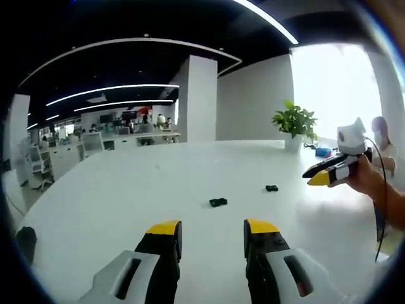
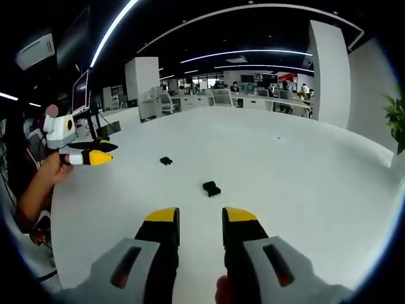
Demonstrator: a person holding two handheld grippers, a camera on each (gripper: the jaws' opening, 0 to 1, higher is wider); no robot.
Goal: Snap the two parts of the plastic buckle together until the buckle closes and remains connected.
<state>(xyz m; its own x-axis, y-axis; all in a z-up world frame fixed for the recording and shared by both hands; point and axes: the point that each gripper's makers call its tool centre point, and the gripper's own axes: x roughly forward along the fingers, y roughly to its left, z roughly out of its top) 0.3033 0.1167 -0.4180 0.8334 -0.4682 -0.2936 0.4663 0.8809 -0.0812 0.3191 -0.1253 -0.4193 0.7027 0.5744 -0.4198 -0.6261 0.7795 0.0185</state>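
Two small black buckle parts lie apart on the white table [image 1: 126,190]. In the left gripper view one part [image 1: 218,202] sits just ahead of my left gripper [image 1: 212,231], whose yellow-tipped jaws stand open and hold nothing. The other part [image 1: 271,188] lies further right, toward my right gripper [image 1: 319,174], which a hand holds above the table. In the right gripper view the nearer part [image 2: 211,188] rests just ahead of my right gripper [image 2: 200,218], open and empty. The farther part [image 2: 166,161] lies toward my left gripper [image 2: 95,155], also hand-held.
A potted plant [image 1: 295,121] and a small blue object [image 1: 323,152] stand at the table's far edge. A white pillar [image 1: 197,98] and office desks with chairs lie beyond. The person's arm [image 2: 35,190] comes in at the left of the right gripper view.
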